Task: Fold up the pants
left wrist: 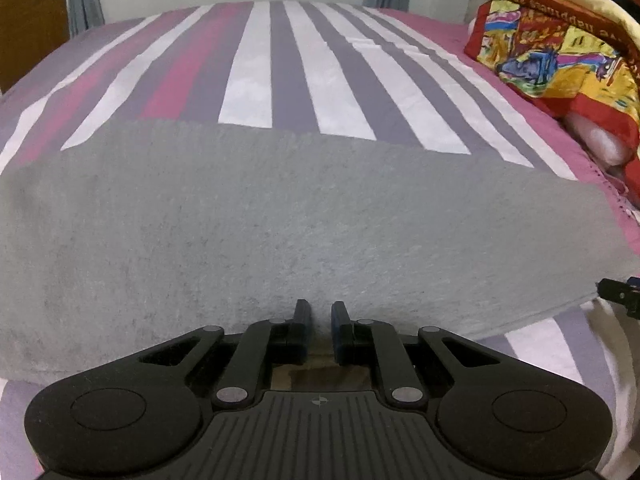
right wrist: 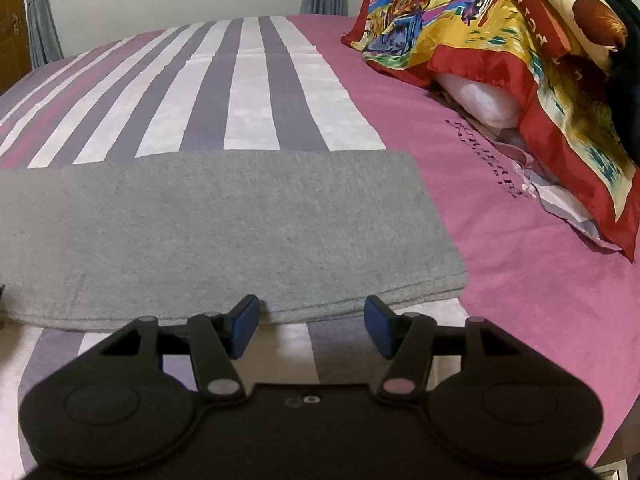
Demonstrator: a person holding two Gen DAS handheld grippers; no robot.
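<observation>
The left gripper (left wrist: pixel 320 312) is nearly shut at the near edge of the grey pants (left wrist: pixel 280 220); whether it pinches cloth is unclear. The right gripper (right wrist: pixel 312 320) stands open, holding nothing (near hem just ahead). A one-sided pull could skew the folded bundle on the striped bed (right wrist: pixel 248 92). Layers underneath stay hidden.

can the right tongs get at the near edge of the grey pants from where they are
Probably yes: the right tongs stand open just short of the grey pants, whose near edge lies flat on the striped bedsheet with nothing between.
</observation>
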